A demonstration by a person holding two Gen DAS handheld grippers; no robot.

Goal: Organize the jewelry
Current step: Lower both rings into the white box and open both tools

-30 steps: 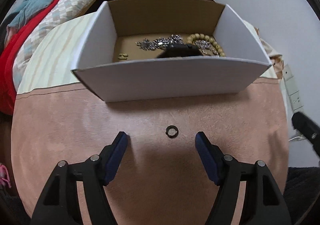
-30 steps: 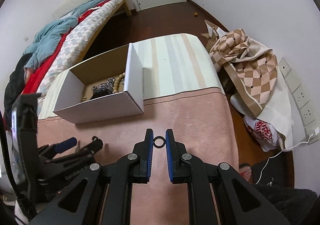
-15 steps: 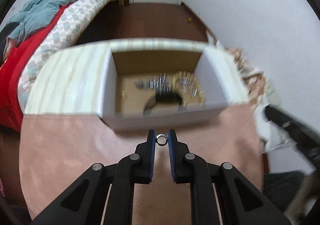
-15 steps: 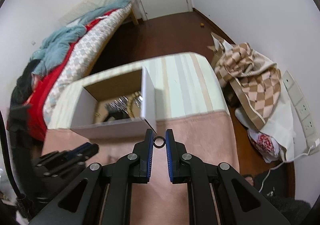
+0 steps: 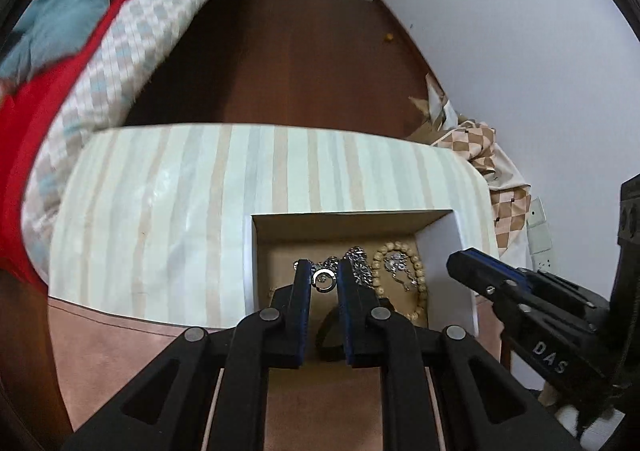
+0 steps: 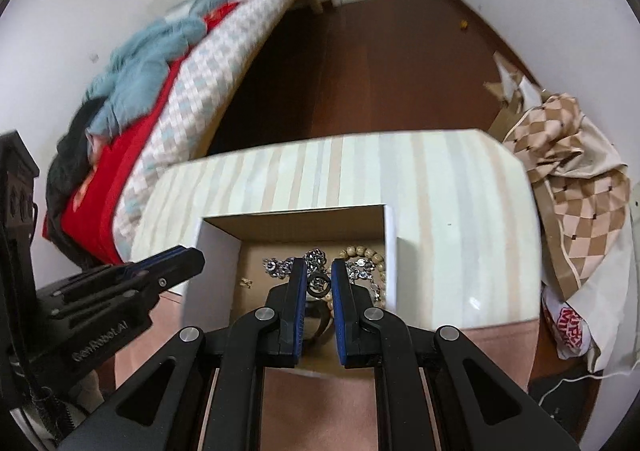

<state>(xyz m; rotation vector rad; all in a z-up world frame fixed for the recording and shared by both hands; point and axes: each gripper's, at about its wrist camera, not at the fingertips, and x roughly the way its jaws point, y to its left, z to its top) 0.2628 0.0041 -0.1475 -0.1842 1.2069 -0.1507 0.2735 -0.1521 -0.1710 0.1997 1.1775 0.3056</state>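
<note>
A white cardboard box (image 5: 249,267) stands on the table; it also shows in the right wrist view (image 6: 391,251). Inside lie silver chains (image 5: 360,263), a wooden bead bracelet (image 5: 418,287) and a dark band (image 5: 326,335). My left gripper (image 5: 324,279) is shut on a silver ring (image 5: 324,279) and holds it above the box. My right gripper (image 6: 319,285) is shut on a dark ring (image 6: 319,285), also above the box. The chains (image 6: 280,266) and beads (image 6: 360,253) show under it.
The table has a striped cloth (image 5: 168,219) at the back and a pink suede mat (image 6: 500,347) in front. A bed with red and blue covers (image 6: 168,63) stands at the left. Checked fabric (image 6: 576,179) lies at the right by the wall.
Both grippers have risen and moved forward over the box, each with its ring. A second ago the left gripper was open around the silver ring on the mat; it has shut on it.
</note>
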